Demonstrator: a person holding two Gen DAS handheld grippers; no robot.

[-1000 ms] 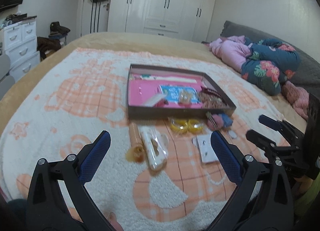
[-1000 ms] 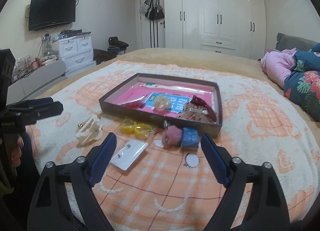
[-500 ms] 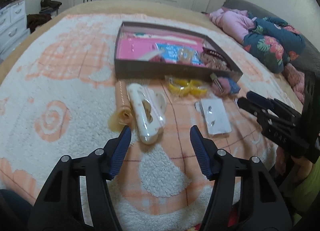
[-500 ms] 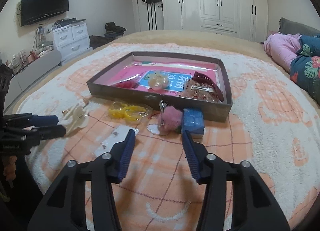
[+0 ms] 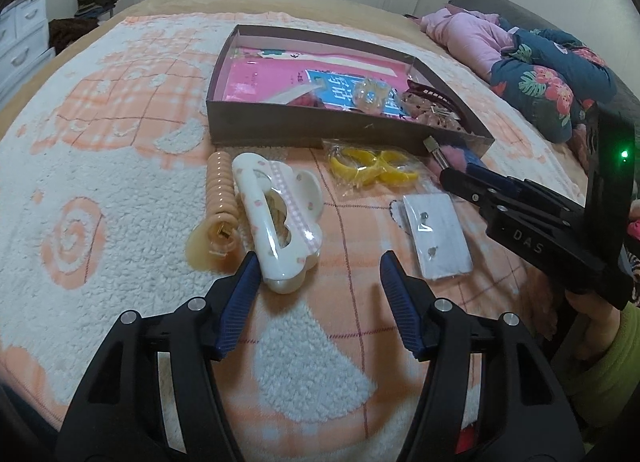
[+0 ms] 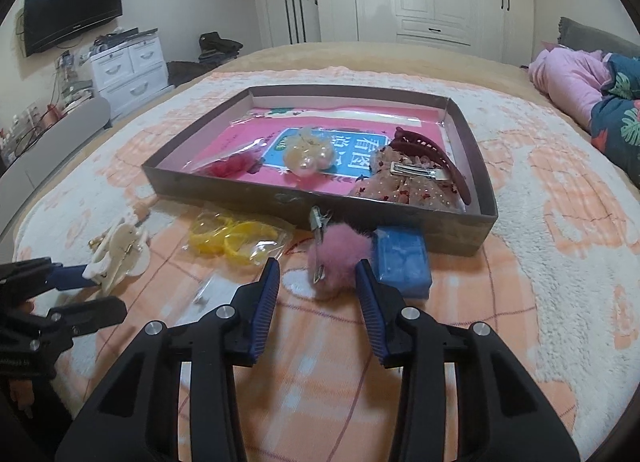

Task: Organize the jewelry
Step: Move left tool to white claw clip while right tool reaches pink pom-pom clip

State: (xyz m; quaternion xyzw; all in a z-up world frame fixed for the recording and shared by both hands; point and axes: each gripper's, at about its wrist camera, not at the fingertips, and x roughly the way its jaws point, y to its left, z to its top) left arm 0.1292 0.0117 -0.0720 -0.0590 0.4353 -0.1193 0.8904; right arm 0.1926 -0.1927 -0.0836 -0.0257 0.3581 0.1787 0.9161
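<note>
Fleece blanket (image 5: 100, 166), white with orange check pattern, covers the bed we're working on. On it sits a shallow brown cardboard tray (image 6: 476, 150) with a pink liner; inside we see a dark red claw clip (image 6: 436, 154), a sequined bow with a metal clip (image 6: 404, 182), a clear pearl piece (image 6: 308, 154) and a red item at the near left wall. Everything else lies on the blanket in front of the tray. Left to right in the left wrist view: a peach coil hair tie (image 5: 218, 198), touching a white claw clip (image 5: 276, 214), then a bag of yellow bangles (image 5: 372, 168), then a small white earring card (image 5: 438, 232). Close to the tray's front wall are a pink pompom clip (image 6: 340, 258) and a blue packet (image 6: 402, 260), touching each other. Our left gripper (image 5: 316, 274) is about half open, nothing gripped; its left fingertip is right beside the near end of the white claw clip, and we can't tell if it touches. Our right gripper (image 6: 316, 278) has just been closing and stands part open, empty; the pompom shows in the gap just beyond its tips, pads not pressing it.
</note>
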